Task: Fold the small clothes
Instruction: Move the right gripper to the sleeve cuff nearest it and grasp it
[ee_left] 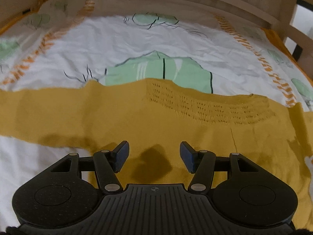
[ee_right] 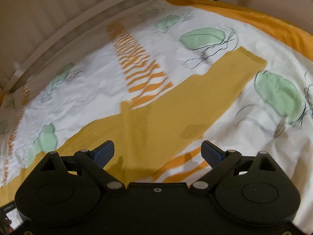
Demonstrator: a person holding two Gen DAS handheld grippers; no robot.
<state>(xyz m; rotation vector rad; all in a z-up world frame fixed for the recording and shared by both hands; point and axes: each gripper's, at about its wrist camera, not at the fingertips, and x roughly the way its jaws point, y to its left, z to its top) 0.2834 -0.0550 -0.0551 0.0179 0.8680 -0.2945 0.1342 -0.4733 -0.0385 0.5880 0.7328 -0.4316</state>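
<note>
A mustard-yellow knitted sweater lies spread flat on a printed bedsheet, neckline with eyelet pattern toward the far side. My left gripper is open and empty, hovering over the sweater's body. In the right wrist view the sweater shows with one long sleeve stretched out to the upper right. My right gripper is open and empty above the sleeve's base and the sweater's side edge.
The white sheet has green leaf prints and orange stripes, with an orange border at the far edge. A wooden bed frame runs along the far side, and it also shows in the right wrist view.
</note>
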